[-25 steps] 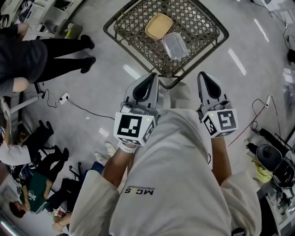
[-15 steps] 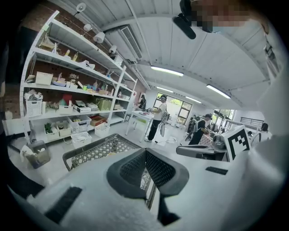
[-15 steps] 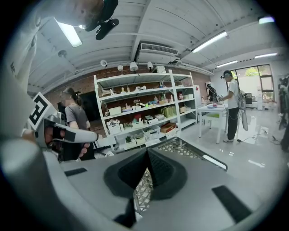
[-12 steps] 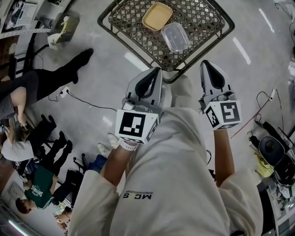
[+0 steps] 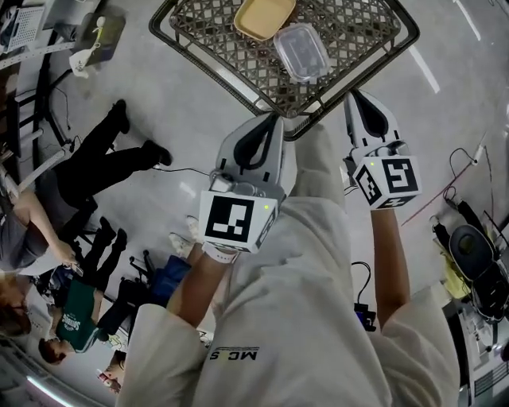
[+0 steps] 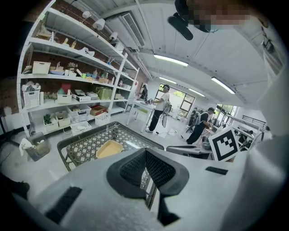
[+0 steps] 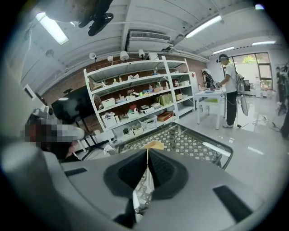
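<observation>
Item 1, your left hand-held gripper [image 5: 271,121]: the two grey jaws are pressed together at the tips with nothing between them, and it hangs over the floor just short of the near corner of the dark metal lattice-topped bench [image 5: 231,57]. Item 2, your right hand-held gripper [image 5: 355,95]: jaws likewise closed tip to tip and empty, its tips at the bench's near right edge. Item 3, clear rectangular plastic container with lid [image 5: 301,51]: lies flat on the lattice close to the near corner, ahead of both grippers and touched by neither. Item 4, shallow tan rectangular tray [image 5: 263,16]: lies on the lattice just beyond the clear container, to its left; you cannot tell whether the two touch. Surroundings: pale grey floor [image 5: 183,103]; white shelving [image 6: 67,90] stocked with bins and boxes; a person in dark trousers [image 5: 111,159] at your left.
</observation>
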A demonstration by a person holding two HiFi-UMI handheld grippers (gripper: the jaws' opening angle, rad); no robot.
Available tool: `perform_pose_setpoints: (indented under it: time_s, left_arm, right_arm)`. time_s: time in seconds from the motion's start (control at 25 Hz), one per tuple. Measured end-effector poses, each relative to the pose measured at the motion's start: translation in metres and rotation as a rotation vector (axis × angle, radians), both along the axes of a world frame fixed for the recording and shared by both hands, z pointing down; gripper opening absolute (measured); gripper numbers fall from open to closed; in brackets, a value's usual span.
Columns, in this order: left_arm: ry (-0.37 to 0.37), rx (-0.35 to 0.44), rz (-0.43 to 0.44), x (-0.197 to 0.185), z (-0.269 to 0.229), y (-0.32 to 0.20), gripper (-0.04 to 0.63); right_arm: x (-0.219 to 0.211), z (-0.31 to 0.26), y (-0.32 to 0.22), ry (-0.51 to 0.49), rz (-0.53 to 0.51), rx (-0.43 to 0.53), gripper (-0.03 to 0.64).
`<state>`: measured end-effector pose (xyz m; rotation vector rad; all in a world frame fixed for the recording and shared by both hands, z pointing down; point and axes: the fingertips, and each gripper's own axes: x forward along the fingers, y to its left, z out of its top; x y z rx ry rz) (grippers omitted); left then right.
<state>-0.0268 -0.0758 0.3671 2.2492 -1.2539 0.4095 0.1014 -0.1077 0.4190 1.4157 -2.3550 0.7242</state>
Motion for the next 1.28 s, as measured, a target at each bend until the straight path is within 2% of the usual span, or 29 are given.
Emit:
perform_pose_setpoints:
  time_s: [0.12, 0.52, 0.76, 1.28]
  left_arm:
    - [-0.012, -0.003, 0.007, 0.003, 0.013, -0.009, 0.021]
    - [-0.019, -0.088, 0.03, 0.018, 0.056, -0.017, 0.021]
    - [-0.036, -0.123, 0.035, 0.021, 0.083, -0.019, 0.021]
    - [-0.042, -0.184, 0.003, 0.016, 0.121, -0.022, 0.021]
  right_arm:
    - [0.002, 0.023, -0.008, 0.003, 0.012, -0.029, 0.018]
    - [0.012, 0.089, -0.023, 0.011, 0.052, -0.128, 0.023]
    - [0.021, 0.132, -0.028, 0.029, 0.08, -0.198, 0.066]
    - [0.019, 0.203, -0.032, 0.055, 0.083, -0.335, 0.069]
